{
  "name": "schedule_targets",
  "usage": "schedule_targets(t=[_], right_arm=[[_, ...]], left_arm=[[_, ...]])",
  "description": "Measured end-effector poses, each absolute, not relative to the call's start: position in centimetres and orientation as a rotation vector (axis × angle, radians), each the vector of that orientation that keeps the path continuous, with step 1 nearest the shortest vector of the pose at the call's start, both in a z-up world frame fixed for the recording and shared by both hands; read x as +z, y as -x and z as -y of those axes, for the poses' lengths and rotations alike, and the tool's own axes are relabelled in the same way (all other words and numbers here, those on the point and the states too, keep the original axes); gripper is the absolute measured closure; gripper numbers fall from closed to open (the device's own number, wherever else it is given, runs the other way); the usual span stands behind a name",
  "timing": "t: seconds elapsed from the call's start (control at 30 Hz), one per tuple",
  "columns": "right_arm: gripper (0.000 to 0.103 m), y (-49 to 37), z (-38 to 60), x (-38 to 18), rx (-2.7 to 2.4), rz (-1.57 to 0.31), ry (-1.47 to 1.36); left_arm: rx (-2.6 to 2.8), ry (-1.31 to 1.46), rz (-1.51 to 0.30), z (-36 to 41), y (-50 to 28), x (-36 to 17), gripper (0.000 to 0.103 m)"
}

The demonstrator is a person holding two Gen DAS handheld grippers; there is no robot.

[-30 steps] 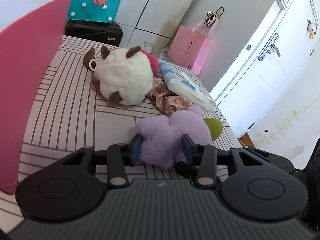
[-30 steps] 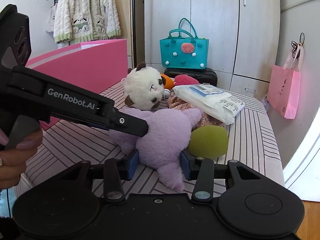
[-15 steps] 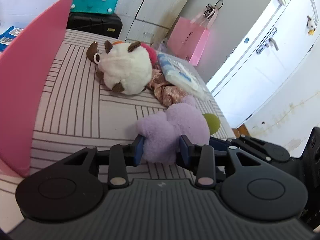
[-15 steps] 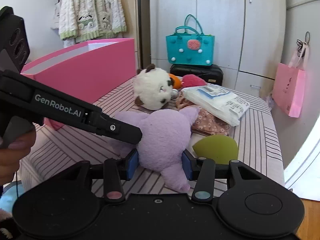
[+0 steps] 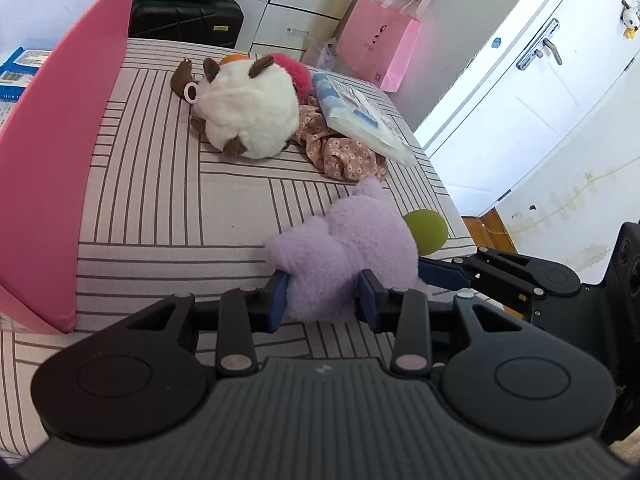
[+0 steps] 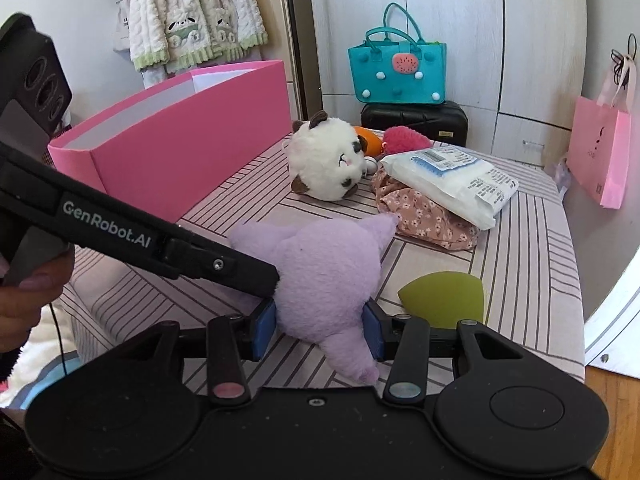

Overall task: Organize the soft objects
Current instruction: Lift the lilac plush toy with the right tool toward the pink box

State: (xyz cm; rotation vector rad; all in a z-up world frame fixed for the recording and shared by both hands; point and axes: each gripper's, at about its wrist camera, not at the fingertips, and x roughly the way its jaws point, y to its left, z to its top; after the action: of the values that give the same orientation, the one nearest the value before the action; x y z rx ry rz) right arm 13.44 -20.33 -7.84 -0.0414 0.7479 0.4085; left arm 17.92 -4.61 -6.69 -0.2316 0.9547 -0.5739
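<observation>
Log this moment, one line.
left gripper: shut on purple plush, just closing | right gripper: shut on purple plush | pink box: beside

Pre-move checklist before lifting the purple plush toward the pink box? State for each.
1. Left gripper on purple plush: ok; its jaws have just been closing and the pads press into the fur.
2. Right gripper on the same plush: ok, pads dent both sides.
3. Plush free of neighbours: ok; green sponge lies beside it, apart, and the floral cloth is not on it.
4. Pink box open at the top: ok.
5. Room inside the box: cannot tell; only a blue-printed item shows in the left wrist view.
6. Plush clear of the bedsheet: cannot tell.
</observation>
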Motion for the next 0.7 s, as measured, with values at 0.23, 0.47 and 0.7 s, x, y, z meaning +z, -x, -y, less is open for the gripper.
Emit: schedule_targets(t=[0.23, 0.47, 0.7], right_arm=[[0.052, -13.4, 21.1, -7.9, 0.431, -0.761, 0.003], [0.052, -13.3, 20.7, -6.3, 0.456, -0.809, -0.007], [0.052, -12.1, 19.7, -3.8, 0.526, -0.862, -0.012]], left_arm=[[-0.582, 0.235, -0.966, 4.8, -17.6, -6.5, 0.066], [-0.575, 0.204, -0.974, 4.8, -16.9, -5.3, 0.066], [-0.618, 0.153, -0.984, 3.6, -15.1, -2.8, 0.066]])
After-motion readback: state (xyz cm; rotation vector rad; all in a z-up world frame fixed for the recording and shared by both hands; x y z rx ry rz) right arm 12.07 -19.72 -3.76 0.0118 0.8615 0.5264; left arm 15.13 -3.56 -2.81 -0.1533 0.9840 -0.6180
